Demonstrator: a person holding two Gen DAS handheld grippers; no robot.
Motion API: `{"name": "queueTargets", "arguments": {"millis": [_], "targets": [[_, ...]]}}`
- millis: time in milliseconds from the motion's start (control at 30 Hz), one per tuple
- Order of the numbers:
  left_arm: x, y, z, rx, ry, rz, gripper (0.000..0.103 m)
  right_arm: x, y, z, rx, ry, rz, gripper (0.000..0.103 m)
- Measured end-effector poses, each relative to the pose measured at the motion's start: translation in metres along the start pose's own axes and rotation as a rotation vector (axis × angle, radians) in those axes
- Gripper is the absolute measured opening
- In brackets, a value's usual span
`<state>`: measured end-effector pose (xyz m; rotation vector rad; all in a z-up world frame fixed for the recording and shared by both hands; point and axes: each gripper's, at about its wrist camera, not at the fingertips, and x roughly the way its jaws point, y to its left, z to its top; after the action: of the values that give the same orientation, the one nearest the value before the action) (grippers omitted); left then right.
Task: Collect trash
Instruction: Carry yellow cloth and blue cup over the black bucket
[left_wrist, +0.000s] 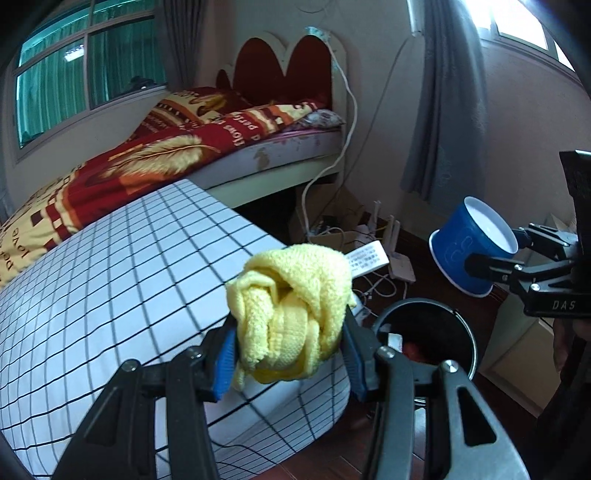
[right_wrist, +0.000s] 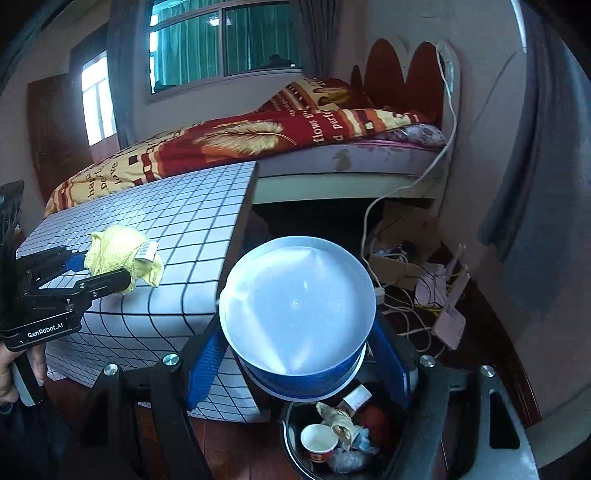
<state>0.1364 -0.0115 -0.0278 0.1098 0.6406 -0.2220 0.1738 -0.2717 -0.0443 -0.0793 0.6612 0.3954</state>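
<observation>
**Both grippers loaded over the bin area**

My left gripper (left_wrist: 291, 354) is clenched on a crumpled yellow cloth (left_wrist: 291, 314). The jaws stand moderately apart, held so by the bunched fabric between the blue pads (left_wrist: 225, 363). The cloth sits at lower centre of the left wrist frame, folded on itself, with a white printed label (left_wrist: 367, 258) sticking out at its upper right. In the right wrist view the same cloth (right_wrist: 120, 254) appears at left of frame, above the grid-patterned white surface (right_wrist: 177, 221).

My right gripper (right_wrist: 299, 354) grips a blue paper cup (right_wrist: 297, 314) across its wall; the jaws stand wide, filled by the cup's body. The cup is tipped so its white inside faces the camera, and it looks empty. It fills the centre of the right wrist frame, and shows at right of the left wrist frame (left_wrist: 472, 247).

The black trash bin (right_wrist: 291, 435) sits at lower centre of the right wrist frame, directly under the cup. It holds a small paper cup (right_wrist: 319, 441), crumpled paper and wrappers. In the left wrist view the bin (left_wrist: 428, 332) lies just right of the cloth.
</observation>
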Motion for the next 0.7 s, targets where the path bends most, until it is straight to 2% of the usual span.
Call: {"name": "queueTargets", "arguments": {"millis": [367,700], "targets": [[0.021,-0.045,-0.001,0.035,0.022,-0.089,0.051,-0.009,-0.044,-0.026,0.055,0.025,-0.066,0.076],[0.037,-0.089,-0.005,0.089,0.051,-0.169,0.051,-0.015,-0.067,-0.05,0.065,0.052,-0.105,0.076]]}}
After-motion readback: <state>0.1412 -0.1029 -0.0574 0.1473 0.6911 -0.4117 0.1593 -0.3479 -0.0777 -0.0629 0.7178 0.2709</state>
